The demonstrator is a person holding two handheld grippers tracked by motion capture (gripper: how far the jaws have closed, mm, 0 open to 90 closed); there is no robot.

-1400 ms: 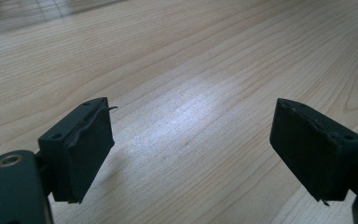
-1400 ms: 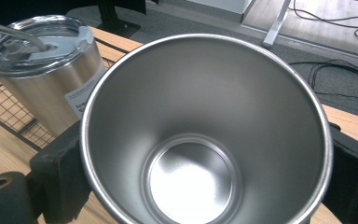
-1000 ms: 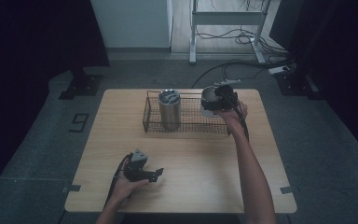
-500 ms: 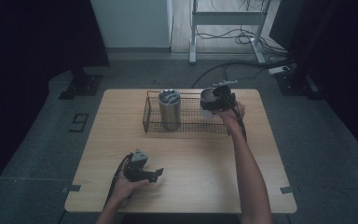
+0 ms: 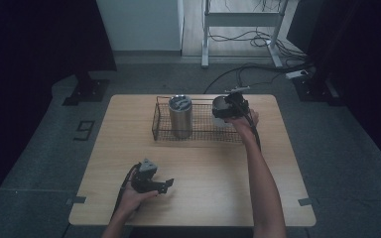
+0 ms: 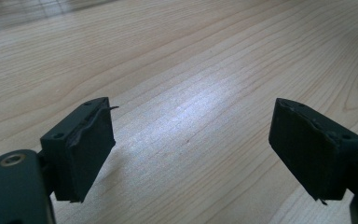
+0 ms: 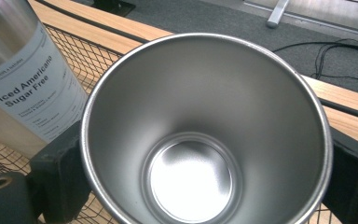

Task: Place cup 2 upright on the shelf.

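My right gripper [image 5: 226,108] is shut on an empty steel cup [image 5: 220,105], its jaws pressing on the cup's two sides. It holds the cup upright over the right end of a wire basket [image 5: 198,135]. In the right gripper view the cup [image 7: 191,177] sits between the jaws of the right gripper [image 7: 205,156], open mouth toward the camera. A labelled steel tumbler [image 5: 180,116] [image 7: 23,88] stands in the basket's left half. My left gripper [image 5: 163,184] rests low at the table's front left. Its jaws [image 6: 193,114] have just been closing a little, still apart, with bare wood between them.
The wooden table [image 5: 203,198] has free surface in front of the basket. Dark floor surrounds it, with cables [image 5: 238,74] and a metal frame's legs [image 5: 204,59] behind the far edge.
My right gripper has sunk slightly toward the basket with the cup. The left hand has stayed in place.
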